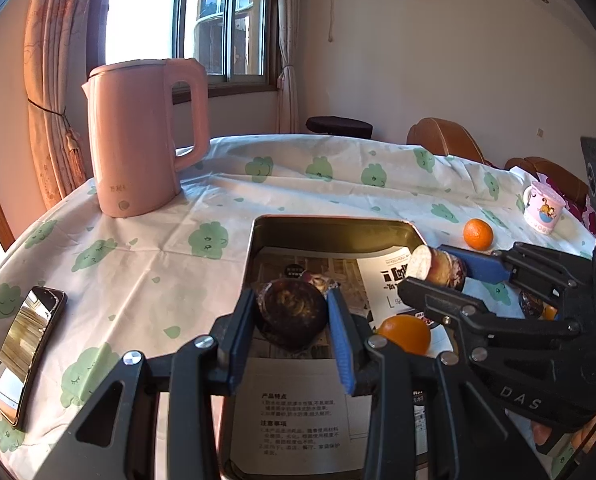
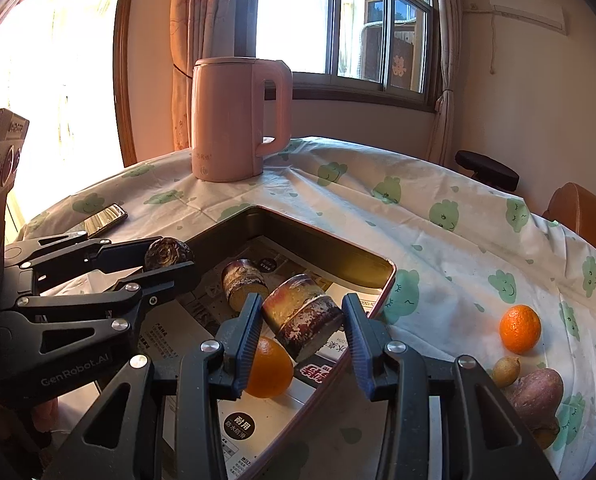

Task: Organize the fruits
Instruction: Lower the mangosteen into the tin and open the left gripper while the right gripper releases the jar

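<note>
A metal tray (image 1: 329, 229) (image 2: 321, 242) lined with printed paper sits on the table. My left gripper (image 1: 292, 314) (image 2: 166, 258) is shut on a dark round fruit (image 1: 292, 312) (image 2: 166, 253) above the tray. My right gripper (image 2: 303, 326) (image 1: 437, 276) is shut on a cut sugarcane piece (image 2: 301, 318) (image 1: 437, 266) over the tray's right side. In the tray lie an orange (image 2: 268, 368) (image 1: 405, 333) and another cane piece (image 2: 242, 282). On the cloth to the right lie a loose orange (image 2: 519, 328) (image 1: 477, 234), a small yellow fruit (image 2: 505, 370) and a sweet potato (image 2: 535, 398).
A pink kettle (image 1: 138, 136) (image 2: 236, 118) stands at the back of the table. A phone (image 1: 26, 354) (image 2: 104, 218) lies at the left edge. A printed mug (image 1: 543, 208) stands at the far right. Chairs (image 1: 443, 136) stand behind the table.
</note>
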